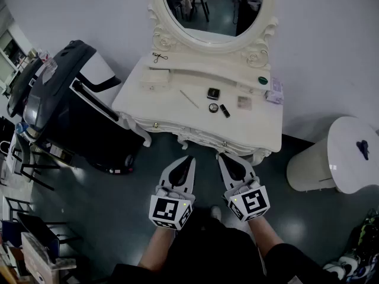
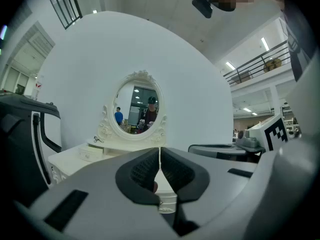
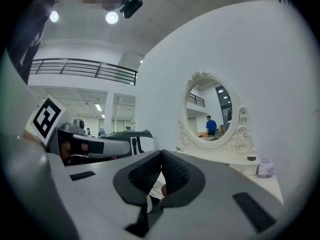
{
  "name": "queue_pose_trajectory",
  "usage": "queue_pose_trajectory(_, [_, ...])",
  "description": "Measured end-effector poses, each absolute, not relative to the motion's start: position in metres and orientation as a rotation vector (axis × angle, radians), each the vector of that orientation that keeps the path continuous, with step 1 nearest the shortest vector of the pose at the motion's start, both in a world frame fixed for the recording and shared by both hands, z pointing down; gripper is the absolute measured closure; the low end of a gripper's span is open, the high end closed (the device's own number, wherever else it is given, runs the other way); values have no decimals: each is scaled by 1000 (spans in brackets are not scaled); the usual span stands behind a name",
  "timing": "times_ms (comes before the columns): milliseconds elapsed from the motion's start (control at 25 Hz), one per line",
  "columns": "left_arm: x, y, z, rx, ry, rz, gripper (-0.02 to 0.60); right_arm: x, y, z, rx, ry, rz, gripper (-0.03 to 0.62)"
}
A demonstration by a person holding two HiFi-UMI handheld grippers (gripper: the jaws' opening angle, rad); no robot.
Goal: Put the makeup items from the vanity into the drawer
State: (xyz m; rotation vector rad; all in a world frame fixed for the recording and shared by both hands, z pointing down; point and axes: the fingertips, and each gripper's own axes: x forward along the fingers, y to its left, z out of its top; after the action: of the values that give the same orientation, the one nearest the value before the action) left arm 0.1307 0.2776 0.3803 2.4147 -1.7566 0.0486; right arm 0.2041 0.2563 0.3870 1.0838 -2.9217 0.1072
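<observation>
A white vanity (image 1: 148, 108) with an oval mirror (image 1: 213, 7) stands ahead, its front drawers shut. On its top lie a black square compact (image 1: 214, 93), a round compact (image 1: 213, 107), a black lipstick (image 1: 225, 110), a thin stick (image 1: 189, 99), a small packet (image 1: 244, 103), a green jar (image 1: 263, 80) and an eyelash curler (image 1: 159, 57). My left gripper (image 1: 189, 157) and right gripper (image 1: 220, 155) hover side by side just short of the vanity's front edge. Both are shut and hold nothing. In the gripper views the left gripper (image 2: 160, 151) and right gripper (image 3: 161, 154) point level at the vanity.
A large black and white machine (image 1: 71, 99) stands close to the vanity's left side. A white round stool (image 1: 349, 152) with a small dark thing on it stands at the right. A white box (image 1: 155, 78) and a pale packet (image 1: 275, 92) also rest on the vanity.
</observation>
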Motion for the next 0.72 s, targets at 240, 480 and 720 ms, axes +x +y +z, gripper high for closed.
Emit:
queue_pose_trajectory(240, [122, 275, 382, 2409, -1761, 59, 559, 195, 256, 387, 1089, -2918, 121, 571])
queue_pose_trajectory(480, [101, 266, 390, 2420, -1751, 97, 560, 182, 248, 393, 1111, -2907, 149, 569])
queue_pose_trajectory(720, [72, 254, 393, 2447, -1709, 108, 560, 159, 235, 399, 1162, -2871, 172, 569])
